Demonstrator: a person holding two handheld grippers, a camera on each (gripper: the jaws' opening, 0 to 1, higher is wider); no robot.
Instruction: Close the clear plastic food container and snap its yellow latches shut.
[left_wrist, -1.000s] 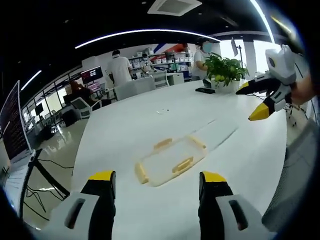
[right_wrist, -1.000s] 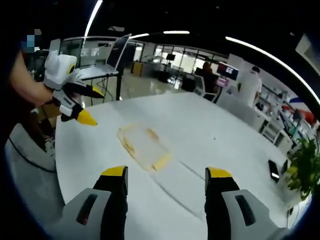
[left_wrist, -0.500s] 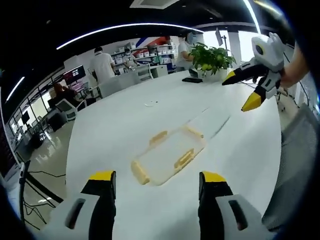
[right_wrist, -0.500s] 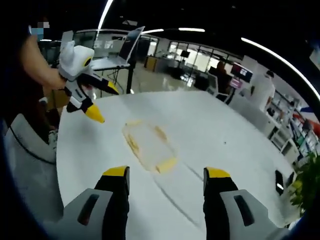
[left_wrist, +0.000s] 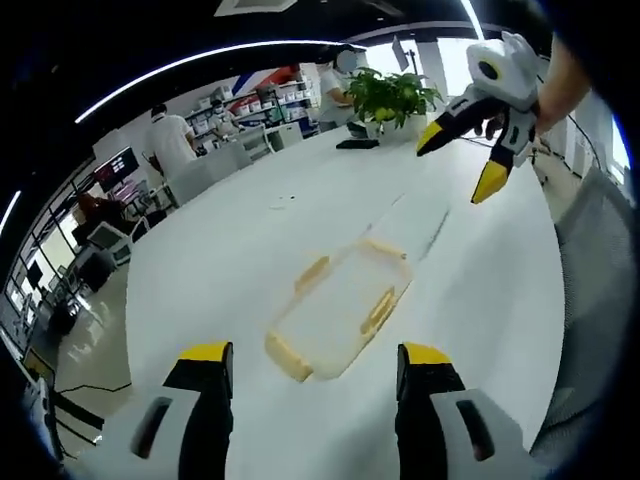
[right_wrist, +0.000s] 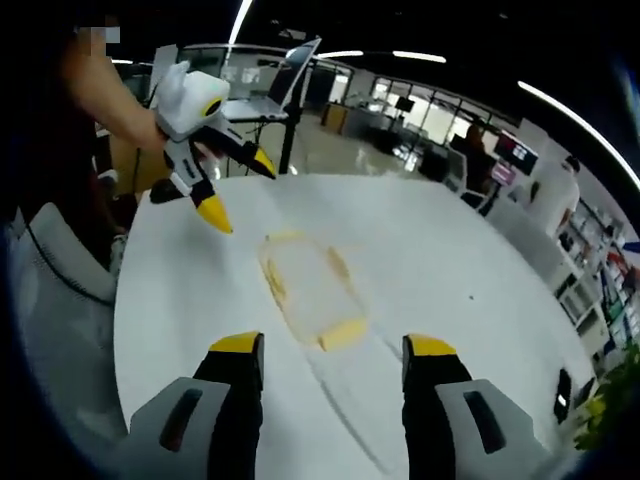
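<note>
A clear plastic food container with yellow latches lies flat on the white table, lid on. My left gripper hovers open just short of its near end, nothing between the jaws. In the right gripper view the same container lies ahead of my right gripper, which is open and empty. The right gripper also shows at the upper right of the left gripper view, raised above the table with jaws spread. The left gripper appears at the upper left of the right gripper view, held by a hand, jaws apart.
A potted plant and a dark phone sit at the table's far end. A grey chair back stands by the right table edge. A laptop rests on a stand beyond the table. People stand by shelves behind.
Both views have shifted as the hands moved. The container now lies nearer and more centred ahead of each gripper. Both grippers stay open and the container has not moved on the table.
</note>
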